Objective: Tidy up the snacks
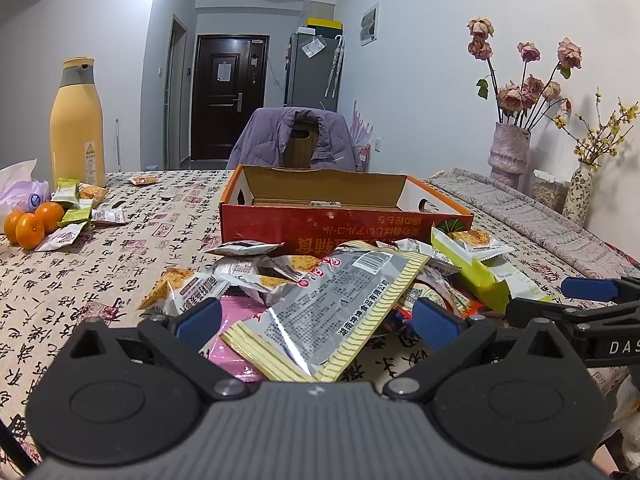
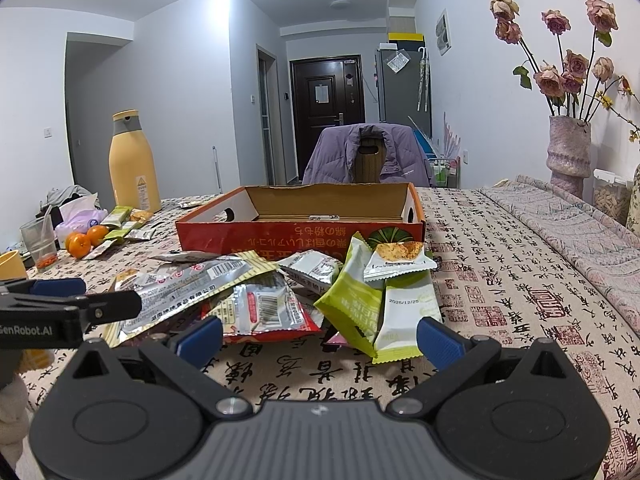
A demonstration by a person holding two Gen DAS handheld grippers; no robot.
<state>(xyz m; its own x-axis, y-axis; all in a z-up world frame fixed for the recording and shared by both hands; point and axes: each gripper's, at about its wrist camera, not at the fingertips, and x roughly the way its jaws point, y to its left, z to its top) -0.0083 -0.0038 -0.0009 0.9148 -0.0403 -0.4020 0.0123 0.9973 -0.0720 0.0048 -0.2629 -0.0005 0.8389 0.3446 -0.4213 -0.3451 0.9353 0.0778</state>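
Left gripper: jaws are spread wide with nothing held; the large silver packet with the yellow striped edge is seen lying between the two blue fingertips, its near corner reaching toward the gripper body
Right gripper: jaws are spread wide and nothing is gripped; the green and white packets are seen just ahead of the right fingertip, the red-edged packet with a barcode just ahead of the left one
Snack pile: loose packets are heaped on the tabletop directly ahead of both pairs of jaws, overlapping one another
Cardboard box: an open red and orange box is set just beyond the pile, farther from the jaws; its near wall is touched by the rear packets
Second group of snacks: a few small packets are scattered far to the left of the jaws, next to the oranges
Yellow bottle: stood upright behind that group
Tabletop: covered by a cloth printed with calligraphy
Vase of dried roses: placed far right, beyond the jaws
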